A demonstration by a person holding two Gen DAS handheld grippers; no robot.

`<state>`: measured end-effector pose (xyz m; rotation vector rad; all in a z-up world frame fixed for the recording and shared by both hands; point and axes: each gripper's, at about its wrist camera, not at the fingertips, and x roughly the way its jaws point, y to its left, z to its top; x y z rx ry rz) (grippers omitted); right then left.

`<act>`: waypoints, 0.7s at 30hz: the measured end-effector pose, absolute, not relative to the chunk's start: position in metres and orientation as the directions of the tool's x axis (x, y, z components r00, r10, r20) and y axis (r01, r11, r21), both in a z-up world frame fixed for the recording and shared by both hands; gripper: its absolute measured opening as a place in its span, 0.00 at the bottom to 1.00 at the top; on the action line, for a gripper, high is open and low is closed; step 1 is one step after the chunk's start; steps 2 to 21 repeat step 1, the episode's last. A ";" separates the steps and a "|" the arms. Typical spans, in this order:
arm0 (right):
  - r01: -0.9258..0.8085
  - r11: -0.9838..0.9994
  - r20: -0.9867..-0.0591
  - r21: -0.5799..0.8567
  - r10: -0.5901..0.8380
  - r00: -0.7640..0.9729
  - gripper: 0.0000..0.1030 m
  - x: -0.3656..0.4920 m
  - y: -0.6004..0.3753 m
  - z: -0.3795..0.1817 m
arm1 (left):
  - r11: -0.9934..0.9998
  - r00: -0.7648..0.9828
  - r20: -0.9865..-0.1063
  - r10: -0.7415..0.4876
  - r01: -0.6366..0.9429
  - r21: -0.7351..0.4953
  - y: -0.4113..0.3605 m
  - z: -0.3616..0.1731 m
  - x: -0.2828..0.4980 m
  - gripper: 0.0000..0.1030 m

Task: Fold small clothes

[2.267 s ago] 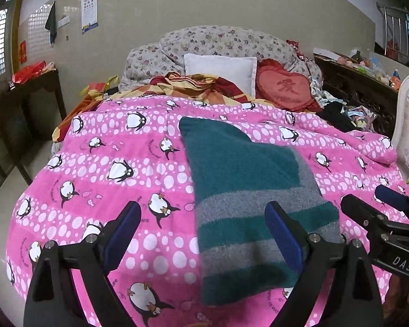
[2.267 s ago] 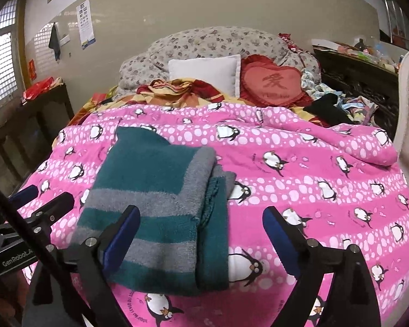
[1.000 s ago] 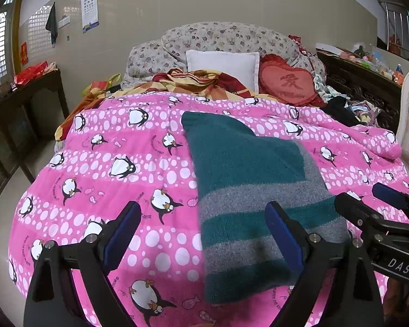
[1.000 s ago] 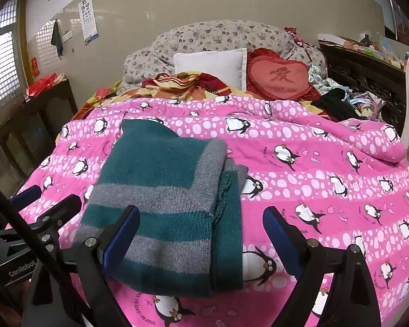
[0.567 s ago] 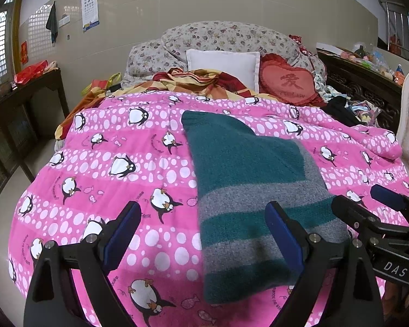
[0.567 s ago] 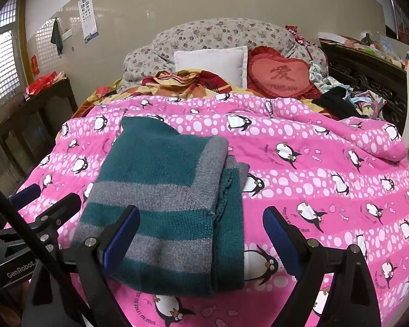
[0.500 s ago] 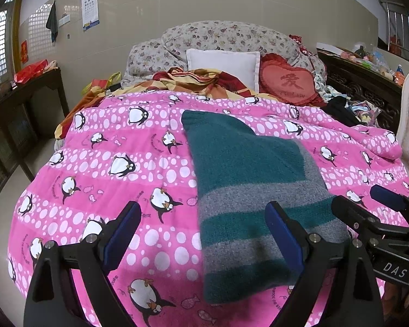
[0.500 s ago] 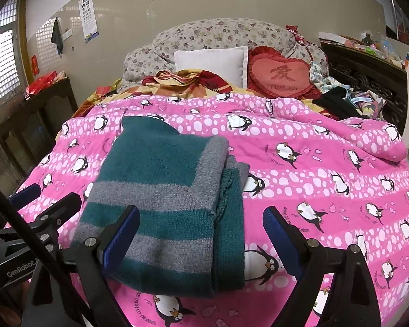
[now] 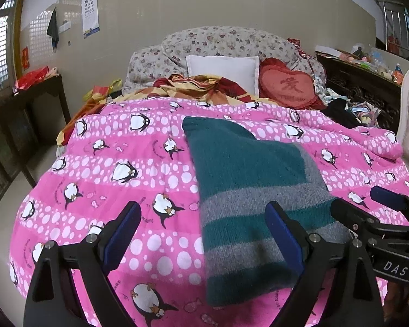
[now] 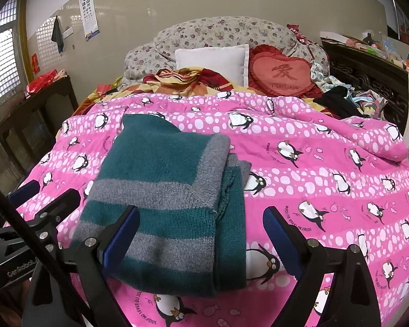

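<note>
A teal sweater with grey stripes (image 9: 248, 190) lies folded lengthwise on the pink penguin quilt (image 9: 122, 169). In the right wrist view the sweater (image 10: 166, 190) shows folded layers along its right edge. My left gripper (image 9: 201, 231) is open and empty, held above the sweater's near left edge. My right gripper (image 10: 201, 234) is open and empty, above the sweater's near right edge. Each gripper shows in the other's view: the right one at the right (image 9: 368, 212), the left one at the left (image 10: 43, 201).
At the bed head lie a white pillow (image 9: 223, 68), a red heart cushion (image 9: 289, 88) and a crumpled red-yellow cover (image 9: 199, 87). A dark wooden cabinet (image 9: 27, 109) stands left. Loose clothes (image 10: 349, 98) and a dark dresser (image 10: 368, 73) are at the right.
Over the earlier frames both grippers drew back slightly from the sweater and stayed open. The sweater has not moved.
</note>
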<state>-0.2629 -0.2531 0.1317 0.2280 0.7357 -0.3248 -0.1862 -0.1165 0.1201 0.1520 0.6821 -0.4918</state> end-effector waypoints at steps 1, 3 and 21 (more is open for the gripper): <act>0.366 0.926 -0.688 0.089 -0.209 0.695 0.92 -0.263 -0.253 0.132 | 0.874 0.663 -0.640 -0.388 0.486 -0.026 -0.118 0.120 -0.185 0.89; 0.366 0.926 -0.688 0.089 -0.209 0.695 0.92 -0.263 -0.253 0.132 | 0.874 0.663 -0.640 -0.388 0.486 -0.026 -0.118 0.120 -0.185 0.89; 0.366 0.926 -0.688 0.089 -0.209 0.695 0.92 -0.263 -0.253 0.132 | 0.874 0.663 -0.640 -0.388 0.486 -0.026 -0.118 0.120 -0.185 0.89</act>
